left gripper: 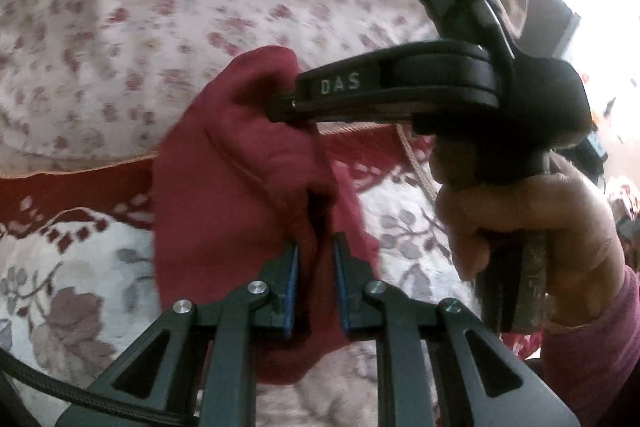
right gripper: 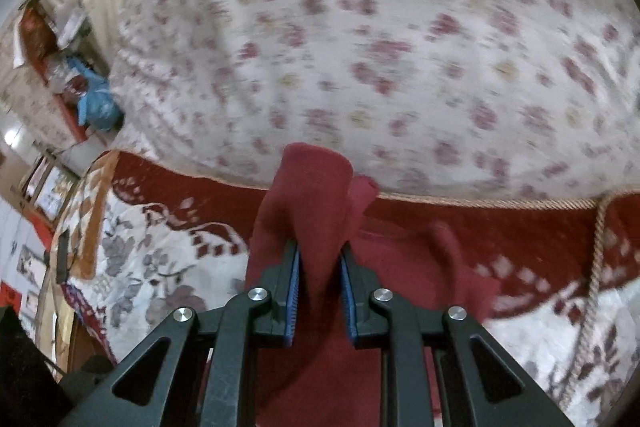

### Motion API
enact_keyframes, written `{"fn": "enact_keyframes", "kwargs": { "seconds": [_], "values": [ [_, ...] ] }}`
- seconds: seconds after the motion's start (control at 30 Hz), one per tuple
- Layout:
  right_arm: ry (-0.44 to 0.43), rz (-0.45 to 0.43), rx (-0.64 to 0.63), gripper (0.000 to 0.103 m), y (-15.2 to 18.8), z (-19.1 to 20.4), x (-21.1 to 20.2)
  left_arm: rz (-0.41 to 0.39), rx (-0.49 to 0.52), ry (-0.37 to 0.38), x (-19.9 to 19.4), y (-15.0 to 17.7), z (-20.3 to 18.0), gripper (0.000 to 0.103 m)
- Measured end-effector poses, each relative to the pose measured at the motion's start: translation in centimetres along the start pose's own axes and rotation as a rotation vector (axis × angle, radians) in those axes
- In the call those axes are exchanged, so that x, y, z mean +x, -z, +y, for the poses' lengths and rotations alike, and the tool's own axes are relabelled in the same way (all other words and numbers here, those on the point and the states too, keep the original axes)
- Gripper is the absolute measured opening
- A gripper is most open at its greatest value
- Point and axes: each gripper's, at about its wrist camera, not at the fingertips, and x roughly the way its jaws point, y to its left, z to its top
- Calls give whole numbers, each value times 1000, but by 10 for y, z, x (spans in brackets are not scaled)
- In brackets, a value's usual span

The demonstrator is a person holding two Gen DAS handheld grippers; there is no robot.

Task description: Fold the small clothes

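Hanging above a floral bedspread (right gripper: 380,27), a dark red garment (left gripper: 224,187) is pinched by the left hand-held gripper (left gripper: 316,287) and, apparently, the right hand-held gripper (right gripper: 318,291), both nearly closed.

- left tool (left gripper: 314,283) pointing forward, blue pads pinching red cloth (left gripper: 224,195) between them
- right tool (left gripper: 286,107) reaching across sideways, tips biting the same cloth
- right hand (left gripper: 520,223) wrapping the handle, fist tight
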Motion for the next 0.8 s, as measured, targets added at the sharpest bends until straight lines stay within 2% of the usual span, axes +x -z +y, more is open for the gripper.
{"fn": "enact_keyframes", "kwargs": {
  "seconds": [0.13,0.17,0.27,0.33,0.37,0.4,0.43,0.47,0.5,0.53,0.57,0.63,0.7,0.8],
  "values": [
    [40,10,69,12,10,-44,1,63,19,38,32,6,-21,10],
    [45,12,98,12,13,-57,4,71,26,40,40,9,-25,6],
    [74,52,161,11,26,-81,26,85,35,-1,61,15,-27,6],
    [103,60,181,12,34,-87,34,117,19,26,71,20,-22,6],
    [99,59,185,13,37,-89,34,128,14,44,71,22,-19,10],
    [90,53,197,13,39,-89,30,134,11,62,67,23,-15,23],
    [82,44,213,20,40,-90,25,139,7,88,60,25,-11,31],
    [68,28,239,38,41,-92,17,130,-5,120,48,26,-4,44],
    [52,1,265,47,42,-93,6,108,-16,142,36,28,1,55],
    [37,-23,276,60,44,-92,-3,78,-19,150,19,30,9,60],
    [23,-38,279,64,46,-88,-10,63,-12,146,9,33,12,67],
    [-21,-46,275,68,52,-78,-20,37,7,105,-9,38,25,68],
    [-46,-17,269,75,60,-66,-18,6,17,-2,-17,42,40,68],
    [-23,45,251,76,71,-54,-1,7,7,-91,-8,46,60,68]
  ]
}}
